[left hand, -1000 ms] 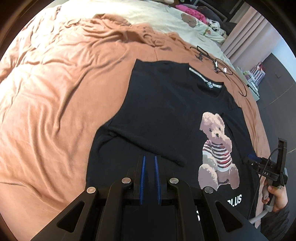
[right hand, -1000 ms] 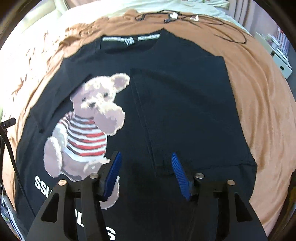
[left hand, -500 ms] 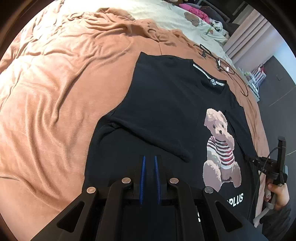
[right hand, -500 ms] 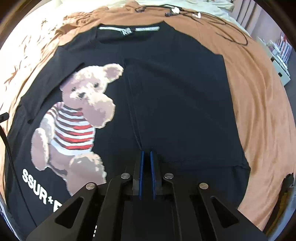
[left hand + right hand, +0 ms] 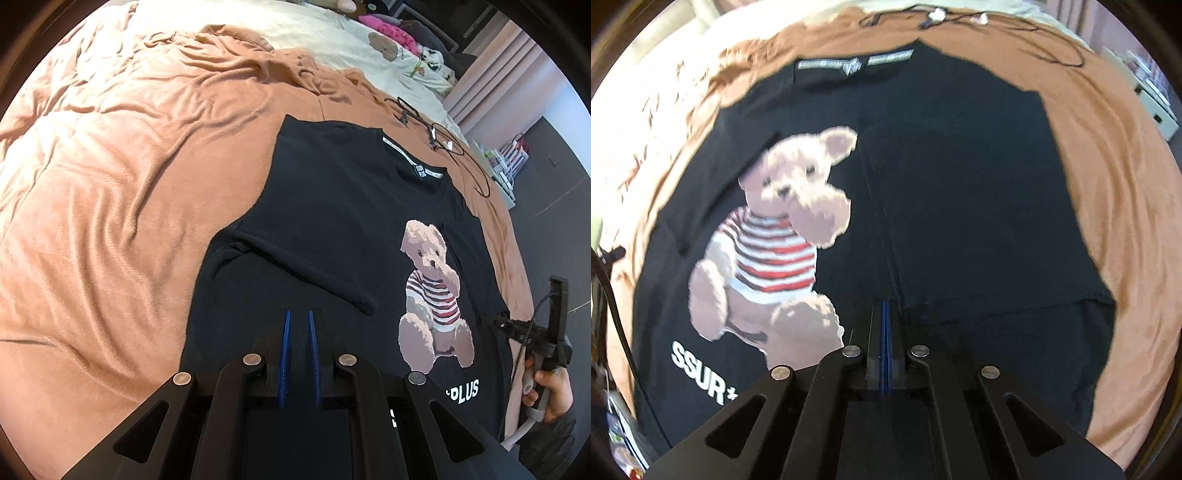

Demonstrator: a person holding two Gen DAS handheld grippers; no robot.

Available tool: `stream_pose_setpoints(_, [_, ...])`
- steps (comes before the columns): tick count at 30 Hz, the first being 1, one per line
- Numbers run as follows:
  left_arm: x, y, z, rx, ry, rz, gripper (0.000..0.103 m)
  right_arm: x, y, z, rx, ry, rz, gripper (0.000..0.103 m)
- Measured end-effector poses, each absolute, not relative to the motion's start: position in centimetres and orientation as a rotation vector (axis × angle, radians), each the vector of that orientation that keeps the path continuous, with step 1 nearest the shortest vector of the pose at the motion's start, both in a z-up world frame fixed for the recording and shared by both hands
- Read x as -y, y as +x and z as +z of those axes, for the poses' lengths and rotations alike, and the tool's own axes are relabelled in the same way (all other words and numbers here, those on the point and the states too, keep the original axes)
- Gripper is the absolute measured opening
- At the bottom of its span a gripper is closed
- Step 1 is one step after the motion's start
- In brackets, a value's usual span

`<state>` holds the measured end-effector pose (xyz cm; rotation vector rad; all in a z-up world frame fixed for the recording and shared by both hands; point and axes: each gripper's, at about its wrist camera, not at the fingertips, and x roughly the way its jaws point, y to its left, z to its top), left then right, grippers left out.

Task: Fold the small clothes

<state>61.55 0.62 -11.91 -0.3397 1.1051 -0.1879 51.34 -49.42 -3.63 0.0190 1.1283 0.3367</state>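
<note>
1. A black cotton T-shirt with a teddy-bear print (image 5: 332,221) lies flat on the wrinkled orange-brown bedspread (image 5: 110,184), ahead of both tongs; both sleeves are folded inward.
2. The left gripper (image 5: 297,321) is nearly closed, a narrow gap showing, over the hem; whether it pinches cloth is unclear.
3. The right gripper (image 5: 885,306) is clenched at the folded sleeve's lower corner.
</note>
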Motion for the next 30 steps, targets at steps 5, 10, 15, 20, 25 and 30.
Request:
stream_pose_setpoints(5, [-0.9, 61.0, -11.5, -1.098, -0.351, -0.181, 0.011, 50.3, 49.1, -1.7, -1.059, 0.073, 0.331, 0.028])
stream_pose_setpoints(10, [-0.9, 61.5, -11.3, -1.076, -0.326, -0.186, 0.041, 50.7, 47.2, -1.1, -0.977, 0.115, 0.335, 0.071])
stream_pose_setpoints(15, [-1.2, 63.6, -11.0, -1.047, -0.266, -0.176, 0.063, 51.6, 48.1, -1.0, -0.968, 0.117, 0.3, 0.083])
stream_pose_setpoints(20, [-1.8, 63.2, -9.8, -1.088, -0.266, -0.158, 0.063, 52.8, 46.0, 0.6, -0.952, 0.166, 0.277, 0.087])
stream_pose_setpoints(25, [-1.8, 60.2, -8.3, -1.041, -0.187, -0.162, 0.064, 53.7, 41.5, 1.9, -0.879, 0.182, 0.293, 0.089])
stream_pose_setpoints(30, [-2.8, 53.1, -6.0, -0.976, -0.24, -0.17, 0.064, 55.9, 32.2, 3.9, -0.819, 0.216, 0.295, 0.089])
